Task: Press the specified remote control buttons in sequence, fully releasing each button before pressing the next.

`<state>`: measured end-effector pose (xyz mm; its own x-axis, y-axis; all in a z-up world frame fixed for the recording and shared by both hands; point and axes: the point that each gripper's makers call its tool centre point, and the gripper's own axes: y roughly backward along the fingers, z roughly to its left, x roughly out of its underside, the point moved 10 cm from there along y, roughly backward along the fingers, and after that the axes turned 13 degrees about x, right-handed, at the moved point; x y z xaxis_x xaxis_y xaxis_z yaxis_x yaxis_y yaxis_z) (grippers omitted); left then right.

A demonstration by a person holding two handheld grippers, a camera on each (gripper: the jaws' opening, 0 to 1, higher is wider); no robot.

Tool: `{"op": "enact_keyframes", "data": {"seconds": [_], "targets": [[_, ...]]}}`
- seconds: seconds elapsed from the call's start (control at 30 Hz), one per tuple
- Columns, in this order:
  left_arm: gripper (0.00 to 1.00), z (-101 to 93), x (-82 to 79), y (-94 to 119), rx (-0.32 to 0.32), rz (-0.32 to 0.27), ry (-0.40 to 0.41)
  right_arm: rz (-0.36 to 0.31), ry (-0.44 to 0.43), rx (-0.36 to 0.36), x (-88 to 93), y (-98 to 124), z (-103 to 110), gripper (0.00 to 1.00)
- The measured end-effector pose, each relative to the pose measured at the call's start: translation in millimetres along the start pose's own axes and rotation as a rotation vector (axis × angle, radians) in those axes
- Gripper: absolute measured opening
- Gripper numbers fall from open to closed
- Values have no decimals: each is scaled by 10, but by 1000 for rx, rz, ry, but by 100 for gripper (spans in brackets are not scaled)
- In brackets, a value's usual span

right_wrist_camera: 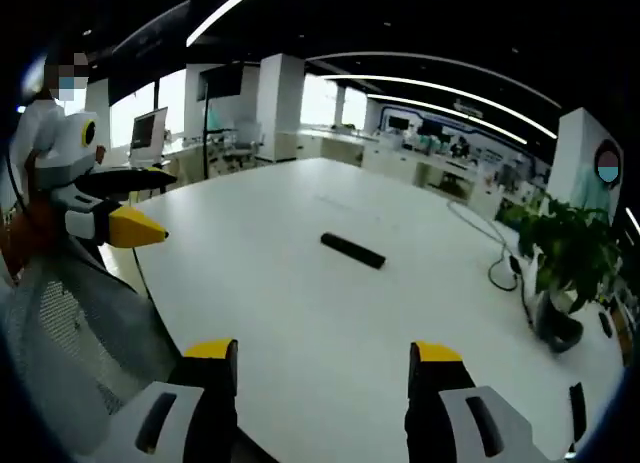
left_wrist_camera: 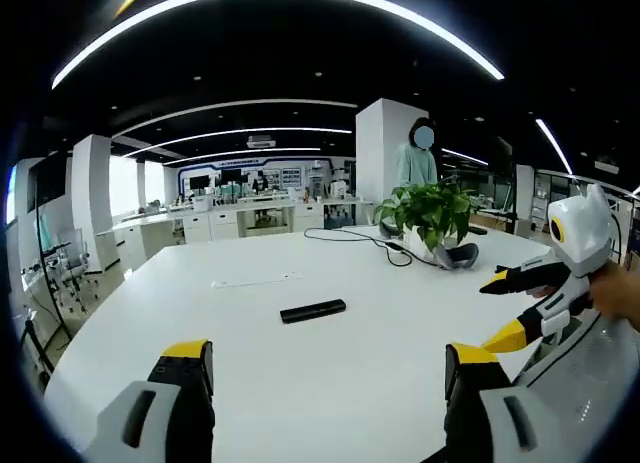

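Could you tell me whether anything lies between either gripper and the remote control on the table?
Nothing visible does. The remote control lies alone on bare white table ahead of both open grippers; the potted plant and cable stand beyond it.

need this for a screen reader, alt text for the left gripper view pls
A black remote lies on a white table, beyond the open left gripper and untouched. The right gripper enters from the right, open; a potted plant and a black cable sit further back.

Black remote (left_wrist_camera: 313, 310) on white table (left_wrist_camera: 380, 363); green plant (left_wrist_camera: 432, 211) at one o'clock; yellow-tipped black left gripper (left_wrist_camera: 328, 371)
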<state>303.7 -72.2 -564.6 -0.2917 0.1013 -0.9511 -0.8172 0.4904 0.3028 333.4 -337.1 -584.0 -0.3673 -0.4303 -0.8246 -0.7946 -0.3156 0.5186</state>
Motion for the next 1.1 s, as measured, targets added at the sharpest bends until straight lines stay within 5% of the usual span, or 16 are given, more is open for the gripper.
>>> {"op": "enact_keyframes", "data": {"seconds": [1.1], "targets": [[100, -6, -8, 2, -3, -2, -8, -9, -4, -3, -16, 9, -4, 67]]}}
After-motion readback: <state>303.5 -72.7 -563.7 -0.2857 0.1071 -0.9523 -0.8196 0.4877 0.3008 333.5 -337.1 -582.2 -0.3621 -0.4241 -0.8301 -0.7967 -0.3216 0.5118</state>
